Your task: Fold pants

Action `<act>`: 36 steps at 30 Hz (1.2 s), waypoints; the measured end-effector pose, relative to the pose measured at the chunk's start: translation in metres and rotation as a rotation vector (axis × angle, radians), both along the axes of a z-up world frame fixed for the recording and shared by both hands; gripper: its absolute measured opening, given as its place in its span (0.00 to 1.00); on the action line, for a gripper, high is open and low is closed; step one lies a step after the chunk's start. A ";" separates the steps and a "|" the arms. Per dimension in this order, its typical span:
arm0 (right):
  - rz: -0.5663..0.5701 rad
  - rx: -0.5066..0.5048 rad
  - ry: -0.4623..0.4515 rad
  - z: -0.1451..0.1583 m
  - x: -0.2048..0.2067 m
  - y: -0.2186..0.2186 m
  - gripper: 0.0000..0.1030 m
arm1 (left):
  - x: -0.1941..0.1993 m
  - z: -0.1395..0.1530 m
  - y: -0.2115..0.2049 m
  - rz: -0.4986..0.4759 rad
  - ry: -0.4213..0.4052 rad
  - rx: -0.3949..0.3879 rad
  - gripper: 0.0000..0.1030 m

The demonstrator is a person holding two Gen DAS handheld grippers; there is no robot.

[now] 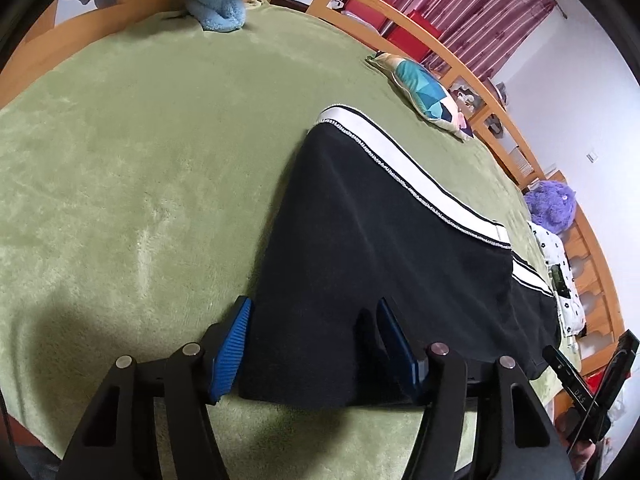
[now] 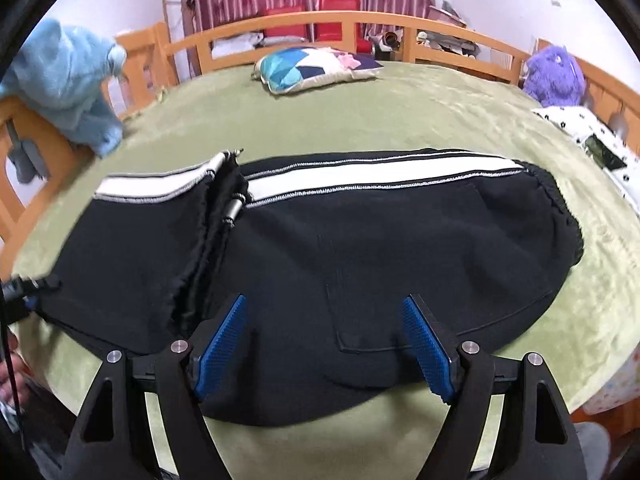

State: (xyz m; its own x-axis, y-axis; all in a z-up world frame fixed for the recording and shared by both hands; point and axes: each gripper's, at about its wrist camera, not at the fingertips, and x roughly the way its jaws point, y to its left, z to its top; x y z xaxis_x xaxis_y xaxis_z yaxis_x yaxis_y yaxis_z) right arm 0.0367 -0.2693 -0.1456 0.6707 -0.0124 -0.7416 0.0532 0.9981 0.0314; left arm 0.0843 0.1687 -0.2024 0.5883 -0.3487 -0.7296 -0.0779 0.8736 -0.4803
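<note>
Pants lying black and half-folded on the green blanket, white side stripe toward the far rail

Both tongs stand spread with nothing pinched: the left gripper straddles the near hem, the right gripper hangs over the pocket edge. To fold cleanly, I would pinch both layers at the near edge together and lift evenly. Count: one pair of pants, two grippers, one patterned cushion, one purple plush, one blue plush

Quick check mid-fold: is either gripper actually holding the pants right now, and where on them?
Nothing is held. The left gripper and right gripper both stand open over the near edge of the black pants, jaws wide apart, not pinching fabric.
</note>
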 end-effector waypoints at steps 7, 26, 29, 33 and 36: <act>-0.008 0.039 -0.022 0.006 -0.001 -0.003 0.76 | 0.005 -0.005 -0.003 -0.013 0.029 0.040 0.61; -0.043 0.108 -0.046 0.013 -0.006 -0.035 0.76 | 0.016 -0.016 -0.009 0.046 0.043 -0.018 0.52; -0.043 0.115 -0.036 0.010 -0.010 -0.042 0.76 | 0.015 -0.015 -0.007 0.078 0.044 -0.036 0.30; -0.068 0.176 -0.034 0.008 -0.014 -0.062 0.76 | 0.011 0.012 -0.018 0.077 0.010 0.065 0.18; -0.088 0.213 -0.038 0.009 -0.018 -0.082 0.76 | 0.010 0.059 -0.050 0.057 -0.032 0.227 0.16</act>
